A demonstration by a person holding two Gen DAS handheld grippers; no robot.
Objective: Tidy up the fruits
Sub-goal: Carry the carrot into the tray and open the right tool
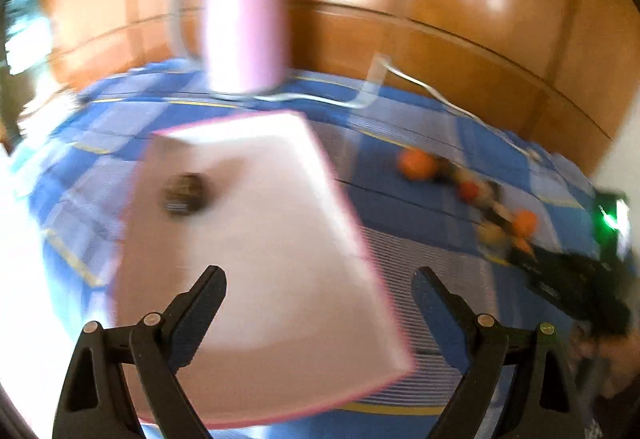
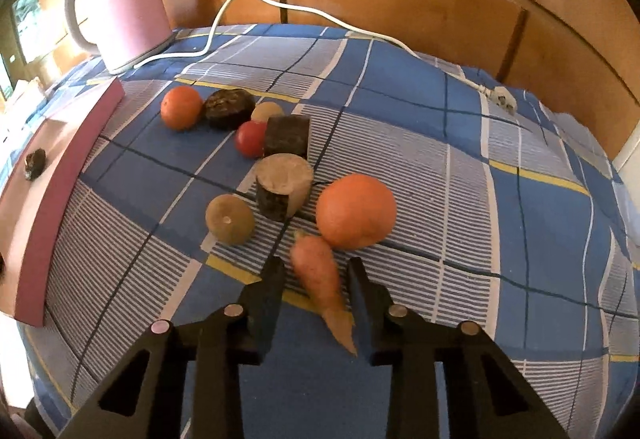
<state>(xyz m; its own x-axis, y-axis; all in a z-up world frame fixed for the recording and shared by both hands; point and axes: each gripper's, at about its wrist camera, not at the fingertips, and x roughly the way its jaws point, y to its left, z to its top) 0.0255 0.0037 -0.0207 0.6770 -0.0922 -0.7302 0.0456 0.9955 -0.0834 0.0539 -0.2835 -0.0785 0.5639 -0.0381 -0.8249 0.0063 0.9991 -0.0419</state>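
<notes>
left view motion-blurred — tray (image 2: 60,175) cut off, carrot (image 2: 320,279) smeared

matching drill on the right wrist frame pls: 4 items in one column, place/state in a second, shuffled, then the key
1. carrot
2. kettle
3. tomato
4. small dark piece

A. on the pink tray
B. between the right gripper fingers
C. far left, at the table's back edge
D. touching the dark cube

Pairs: 1-B, 2-C, 3-D, 4-A
</notes>
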